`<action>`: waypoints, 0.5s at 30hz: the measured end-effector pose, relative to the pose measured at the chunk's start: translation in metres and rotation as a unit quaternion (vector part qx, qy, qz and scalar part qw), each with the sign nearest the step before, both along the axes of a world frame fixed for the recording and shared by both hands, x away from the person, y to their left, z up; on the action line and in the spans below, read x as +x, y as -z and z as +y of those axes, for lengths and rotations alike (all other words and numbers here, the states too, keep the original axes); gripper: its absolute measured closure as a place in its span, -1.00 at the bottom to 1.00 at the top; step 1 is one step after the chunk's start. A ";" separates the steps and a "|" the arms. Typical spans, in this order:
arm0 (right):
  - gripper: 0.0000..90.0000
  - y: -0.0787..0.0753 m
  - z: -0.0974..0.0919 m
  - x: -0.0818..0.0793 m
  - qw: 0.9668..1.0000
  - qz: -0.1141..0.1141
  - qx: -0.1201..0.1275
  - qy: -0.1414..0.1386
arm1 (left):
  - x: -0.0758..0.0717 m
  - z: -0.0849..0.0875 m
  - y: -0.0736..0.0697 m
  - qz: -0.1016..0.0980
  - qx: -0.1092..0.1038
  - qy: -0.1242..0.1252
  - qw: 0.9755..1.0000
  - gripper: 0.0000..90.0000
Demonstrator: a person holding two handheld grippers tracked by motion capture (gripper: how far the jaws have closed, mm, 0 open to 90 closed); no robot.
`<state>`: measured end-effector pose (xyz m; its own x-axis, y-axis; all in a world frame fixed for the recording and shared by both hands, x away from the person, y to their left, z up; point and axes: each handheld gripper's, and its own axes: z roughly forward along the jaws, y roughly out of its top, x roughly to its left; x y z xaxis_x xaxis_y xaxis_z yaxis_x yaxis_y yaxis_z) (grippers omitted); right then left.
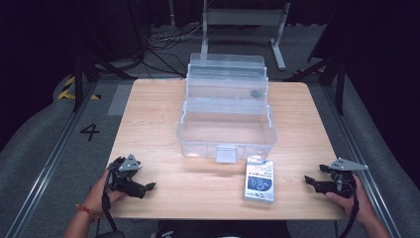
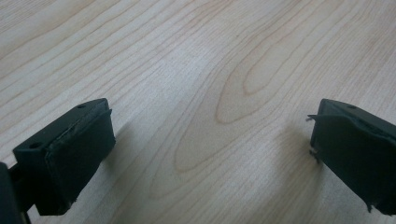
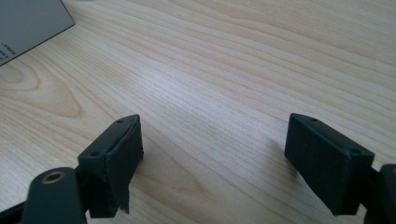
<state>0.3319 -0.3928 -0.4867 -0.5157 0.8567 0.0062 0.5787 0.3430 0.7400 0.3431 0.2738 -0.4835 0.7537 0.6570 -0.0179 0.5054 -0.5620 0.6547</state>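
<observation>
Nearby, a flat rectangular box [image 1: 259,180] lies on grained wooden table [image 1: 198,188].

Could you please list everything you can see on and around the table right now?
Storage box: one, clear plastic, lid open, table middle.
Small carton: one, white and blue, lying flat before the box.
Table: one, light wood.
Metal stand: one, grey, on the floor beyond the table.
Floor marking: one, black 4, left of the table.
Left gripper: one, black, jaws open, near left corner.
Right gripper: one, black, jaws open, near right corner.
</observation>
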 end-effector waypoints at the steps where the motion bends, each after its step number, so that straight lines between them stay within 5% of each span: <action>1: -0.56 0.000 0.000 0.000 1.000 0.001 -0.001 -0.001 | 0.001 0.000 0.000 0.000 0.000 0.002 1.000 -1.00; 12: -0.51 -0.007 0.008 -0.001 0.999 0.022 -0.022 -0.013 | -0.001 -0.003 -0.001 0.001 0.005 -0.001 1.000 -0.98; 15: -0.53 -0.014 0.017 -0.007 0.999 0.026 -0.003 -0.027 | -0.001 -0.006 -0.001 0.004 0.006 -0.010 1.000 -0.99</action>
<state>0.3246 -0.3762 -0.4728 -0.5596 0.8282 0.0300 0.5976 0.3781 0.7070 0.3422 0.2677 -0.4823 0.7399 0.6725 -0.0161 0.5220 -0.5589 0.6443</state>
